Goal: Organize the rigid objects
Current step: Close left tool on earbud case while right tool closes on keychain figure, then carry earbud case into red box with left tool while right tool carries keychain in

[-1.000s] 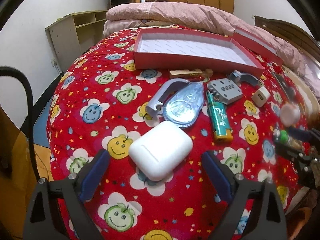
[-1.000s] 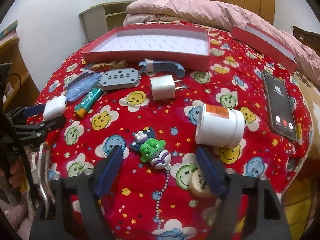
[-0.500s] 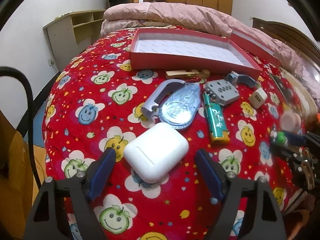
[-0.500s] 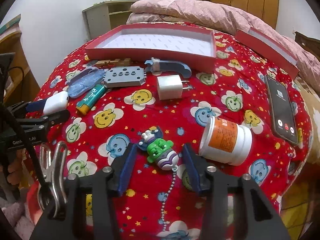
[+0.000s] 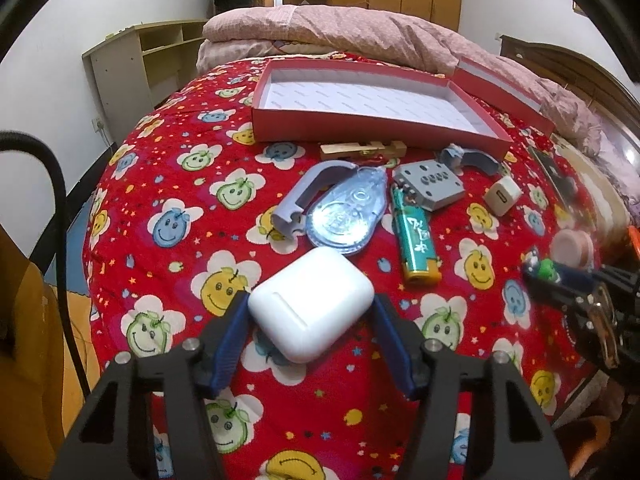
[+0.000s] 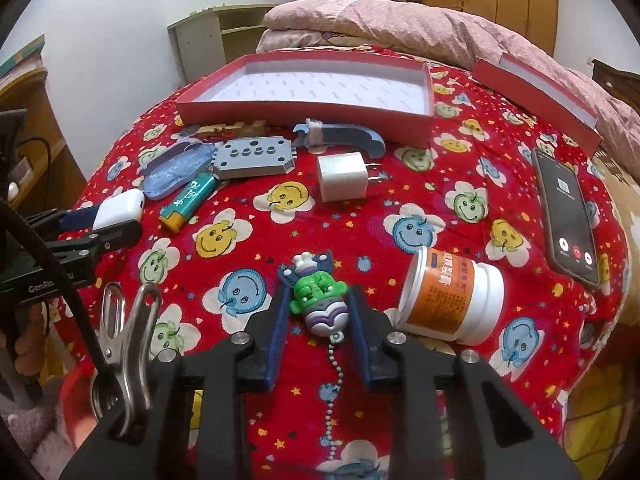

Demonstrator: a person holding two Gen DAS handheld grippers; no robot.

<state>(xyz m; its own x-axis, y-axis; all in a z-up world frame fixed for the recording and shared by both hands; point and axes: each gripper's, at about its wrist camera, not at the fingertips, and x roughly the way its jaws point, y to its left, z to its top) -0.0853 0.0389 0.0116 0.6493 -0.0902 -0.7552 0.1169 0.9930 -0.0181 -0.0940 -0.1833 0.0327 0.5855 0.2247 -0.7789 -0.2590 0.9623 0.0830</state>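
Left gripper (image 5: 310, 312): its blue fingers (image 5: 232, 336) are closed in on both sides of the white earbud case (image 5: 310, 304), touching it or just short of that; the case lies on the red bedspread (image 5: 168, 184) near its front-left edge.
Risk, left: the case is smooth and rounded, and the fingers meet it low and near its back corners. In my judgement a lift from this hold could let it squirt forward or twist out.
Neighbours, left: the clear tape dispenser (image 5: 348, 216) sits just beyond the case and the green lighter (image 5: 416, 240) beside it; a forward slip would likely knock them.
Red box (image 6: 312, 88): open, nothing in it, at the far edge of the bedspread; a long carry for either piece.
Right gripper (image 6: 318, 312): closed snugly on the green toy keychain (image 6: 318, 300), near the front edge.
Risk, right: the bead chain (image 6: 334, 384) hangs back between the fingers and could snag on them or drag on the cloth.
Risk, right side: the white bottle (image 6: 452, 296), on its side just beside the right finger, may roll if nudged.
Change, left: a second ago the fingers stood wide, well apart from the case; they have narrowed onto it.
Change, right: its fingers also narrowed, from wide open to pinching the keychain.
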